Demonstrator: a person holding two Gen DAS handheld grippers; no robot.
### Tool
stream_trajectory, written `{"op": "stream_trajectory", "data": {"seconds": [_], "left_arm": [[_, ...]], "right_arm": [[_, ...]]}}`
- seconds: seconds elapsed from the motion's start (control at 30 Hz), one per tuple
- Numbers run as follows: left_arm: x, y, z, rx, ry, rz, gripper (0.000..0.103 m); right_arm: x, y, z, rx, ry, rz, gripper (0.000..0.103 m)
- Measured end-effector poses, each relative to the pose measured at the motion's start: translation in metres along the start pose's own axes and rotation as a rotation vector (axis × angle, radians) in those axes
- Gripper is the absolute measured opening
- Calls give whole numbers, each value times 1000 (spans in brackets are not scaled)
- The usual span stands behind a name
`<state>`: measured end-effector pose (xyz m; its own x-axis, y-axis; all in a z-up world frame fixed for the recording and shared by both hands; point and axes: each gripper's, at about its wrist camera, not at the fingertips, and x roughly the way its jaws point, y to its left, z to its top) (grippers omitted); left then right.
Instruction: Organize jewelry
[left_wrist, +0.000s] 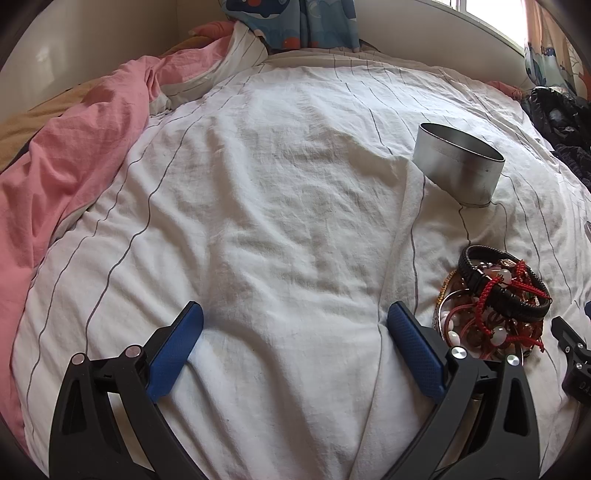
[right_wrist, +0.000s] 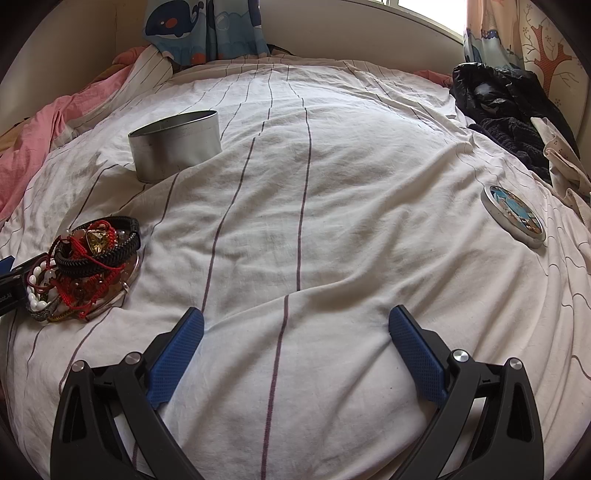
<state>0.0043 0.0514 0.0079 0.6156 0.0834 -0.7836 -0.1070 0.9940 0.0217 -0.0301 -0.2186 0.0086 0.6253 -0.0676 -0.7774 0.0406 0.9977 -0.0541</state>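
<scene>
We see a dull grey metal tin (right_wrist: 175, 146) on a soft, wrinkly white cloth sheet (right_wrist: 332, 229). The black band (left_wrist: 504, 286) looks like woven leather. The gripper pads (right_wrist: 176, 360) are bumpy blue rubber.

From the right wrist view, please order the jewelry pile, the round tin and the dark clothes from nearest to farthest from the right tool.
1. Jewelry pile, left of the right tool.
2. Round tin, farther back on the left.
3. Dark clothes, far right by the curtain.

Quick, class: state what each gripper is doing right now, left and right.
Left gripper: open, holding nothing, beside the jewelry pile.
Right gripper: open, holding nothing, over the bedsheet.
</scene>
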Motion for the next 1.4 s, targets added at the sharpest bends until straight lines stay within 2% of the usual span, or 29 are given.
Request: {"op": "stream_trajectory", "data": {"seconds": [1.4], "left_arm": [[0,0,0,3,-2,3,96]], "right_arm": [[-1,1,0,-5,-6,-6,96]]}}
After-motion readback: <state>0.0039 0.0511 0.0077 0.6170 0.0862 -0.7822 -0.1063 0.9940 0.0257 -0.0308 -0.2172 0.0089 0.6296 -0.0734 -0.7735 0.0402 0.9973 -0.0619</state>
